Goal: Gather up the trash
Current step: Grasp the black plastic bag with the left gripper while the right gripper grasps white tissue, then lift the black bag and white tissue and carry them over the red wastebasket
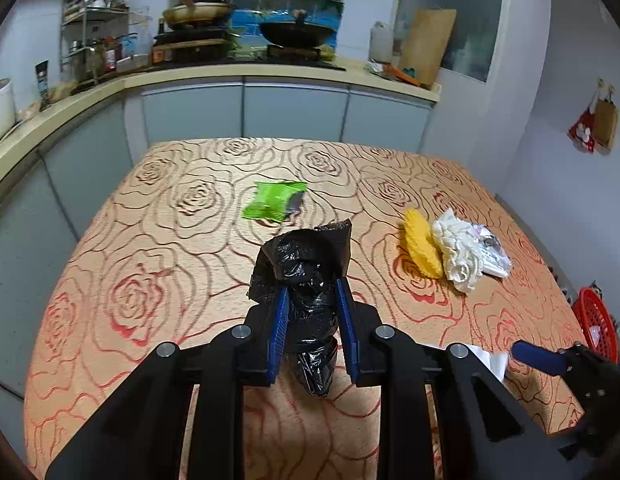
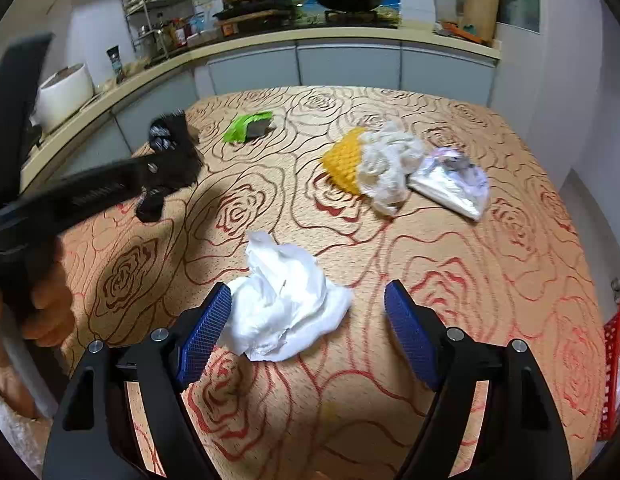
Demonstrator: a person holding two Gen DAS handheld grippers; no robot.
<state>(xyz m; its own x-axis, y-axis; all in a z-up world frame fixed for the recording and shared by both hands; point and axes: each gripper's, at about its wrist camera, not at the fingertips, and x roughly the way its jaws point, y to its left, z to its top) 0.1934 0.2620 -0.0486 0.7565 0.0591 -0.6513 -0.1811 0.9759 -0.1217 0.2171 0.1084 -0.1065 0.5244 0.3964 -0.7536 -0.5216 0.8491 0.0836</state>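
My left gripper point(image 1: 313, 288) is shut on a crumpled black plastic bag point(image 1: 306, 256), which hangs just above the rose-patterned table point(image 1: 150, 240). The right wrist view shows that same gripper point(image 2: 166, 168) blurred at the left, a hand holding its handle. My right gripper point(image 2: 308, 288) stands open low over the table. A crumpled white tissue point(image 2: 282, 304) lies between its fingers, close against the left pad point(image 2: 206, 328). Farther back lie a green wrapper point(image 2: 248, 126), a yellow knitted piece point(image 2: 346, 160), a white cloth point(image 2: 390, 164) and a clear plastic bag point(image 2: 454, 184).
A red basket point(image 1: 594, 320) stands off the table's right edge. A kitchen counter point(image 1: 230, 72) with pans, bottles and a rack runs behind the table and along its left side. One blue finger of the right gripper point(image 1: 538, 356) shows at the lower right.
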